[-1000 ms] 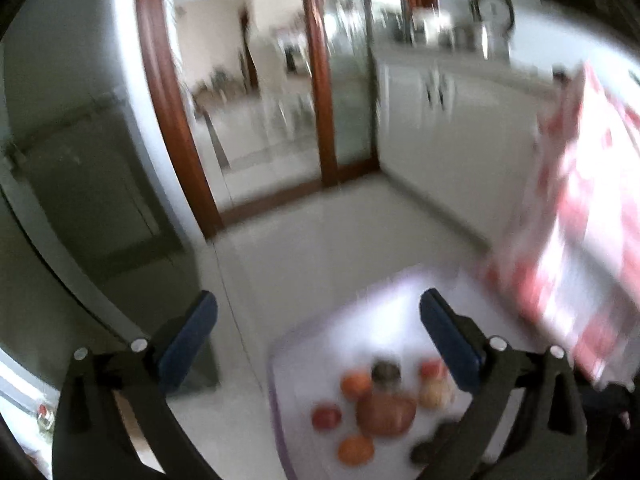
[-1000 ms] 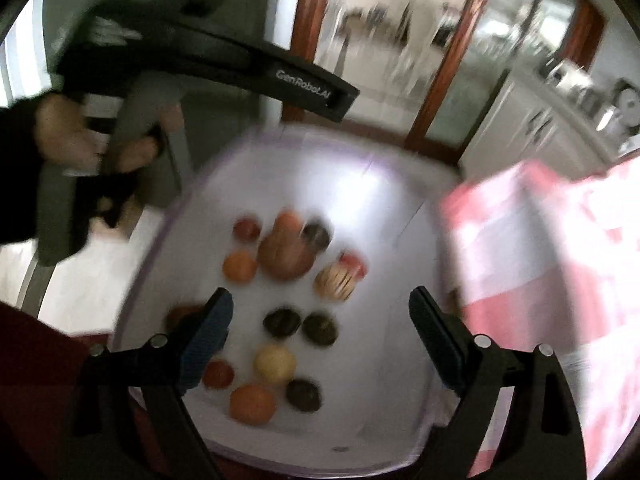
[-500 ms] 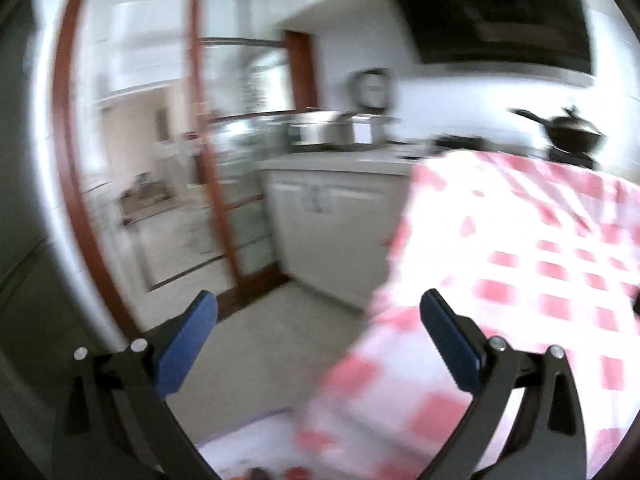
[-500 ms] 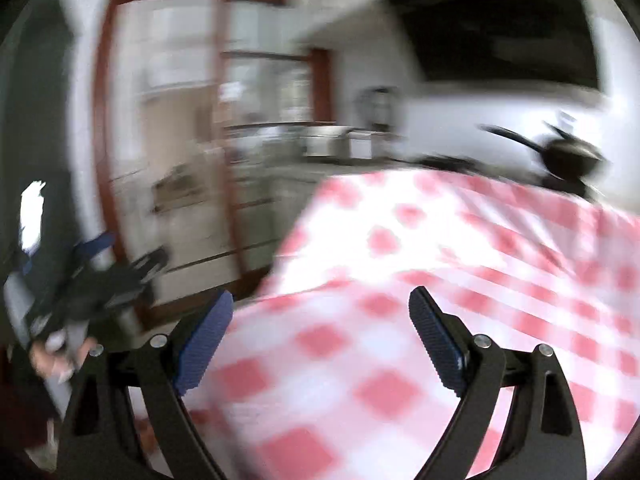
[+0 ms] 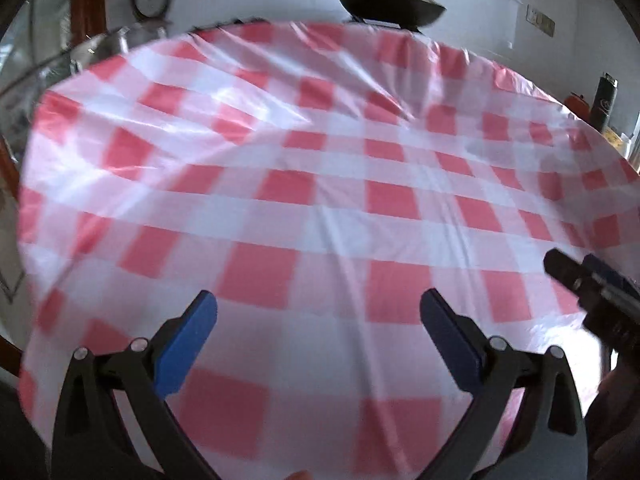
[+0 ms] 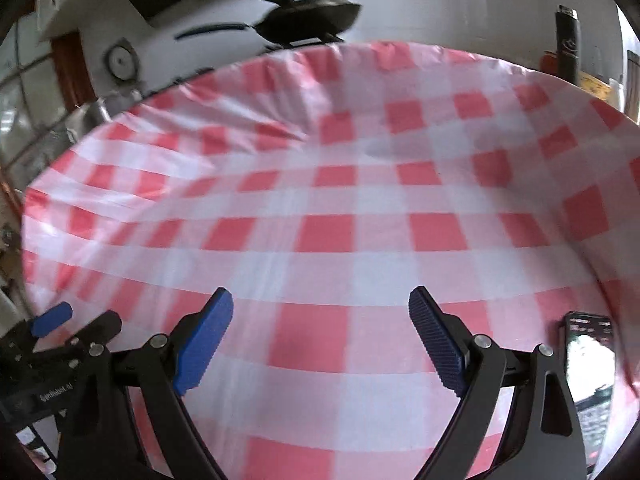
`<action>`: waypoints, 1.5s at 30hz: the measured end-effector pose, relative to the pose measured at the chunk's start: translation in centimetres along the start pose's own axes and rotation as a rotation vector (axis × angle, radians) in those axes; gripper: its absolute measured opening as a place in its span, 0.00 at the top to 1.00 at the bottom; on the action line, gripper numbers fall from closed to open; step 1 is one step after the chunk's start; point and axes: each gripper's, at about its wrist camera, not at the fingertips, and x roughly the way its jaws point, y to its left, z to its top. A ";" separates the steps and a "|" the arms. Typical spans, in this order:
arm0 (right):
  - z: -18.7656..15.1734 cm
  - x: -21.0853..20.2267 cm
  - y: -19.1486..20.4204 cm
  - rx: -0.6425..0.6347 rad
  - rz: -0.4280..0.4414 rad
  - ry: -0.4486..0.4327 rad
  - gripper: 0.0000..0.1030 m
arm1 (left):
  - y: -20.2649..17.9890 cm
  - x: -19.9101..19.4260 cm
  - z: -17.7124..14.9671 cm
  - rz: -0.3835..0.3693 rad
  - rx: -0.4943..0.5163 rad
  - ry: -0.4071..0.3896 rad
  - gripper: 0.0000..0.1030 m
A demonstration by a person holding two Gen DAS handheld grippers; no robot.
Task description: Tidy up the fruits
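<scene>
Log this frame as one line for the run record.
left gripper: open, empty | right gripper: open, empty | both over checked tablecloth | fruit: none in view | phone on cloth at right

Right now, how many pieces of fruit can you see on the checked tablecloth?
0. The checked tablecloth shows no fruit in either wrist view; only a phone lies at its right edge. Fruit may sit outside both views.

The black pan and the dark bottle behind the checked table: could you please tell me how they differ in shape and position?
1. In the right wrist view the pan is wide and low with a long handle; the bottle is tall, narrow and upright.
2. The pan stands beyond the middle of the checked tablecloth; the bottle stands beyond its far right corner.
Both are dark and stand against the white wall.
</scene>
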 end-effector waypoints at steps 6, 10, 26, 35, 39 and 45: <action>-0.2 1.9 -1.2 0.013 -0.041 0.047 0.15 | -1.0 3.0 0.7 -0.029 -0.027 0.044 0.01; -0.3 2.6 -0.4 -0.013 -0.059 0.070 0.15 | -1.1 3.3 0.9 0.022 -0.010 0.022 0.01; -0.4 3.1 1.8 -0.023 -0.057 0.120 0.15 | 0.5 2.4 0.1 0.038 0.019 0.015 0.01; -8.6 -10.9 22.4 -0.625 0.526 0.062 0.15 | 17.4 -18.7 -12.7 0.389 -0.194 -0.159 0.01; -17.4 -13.9 32.0 -0.983 0.753 0.208 0.16 | 24.4 -20.8 -21.7 0.570 -0.386 0.073 0.01; -26.8 -11.9 38.2 -1.250 0.722 0.388 0.16 | 29.3 -19.8 -29.6 0.587 -0.584 0.206 0.01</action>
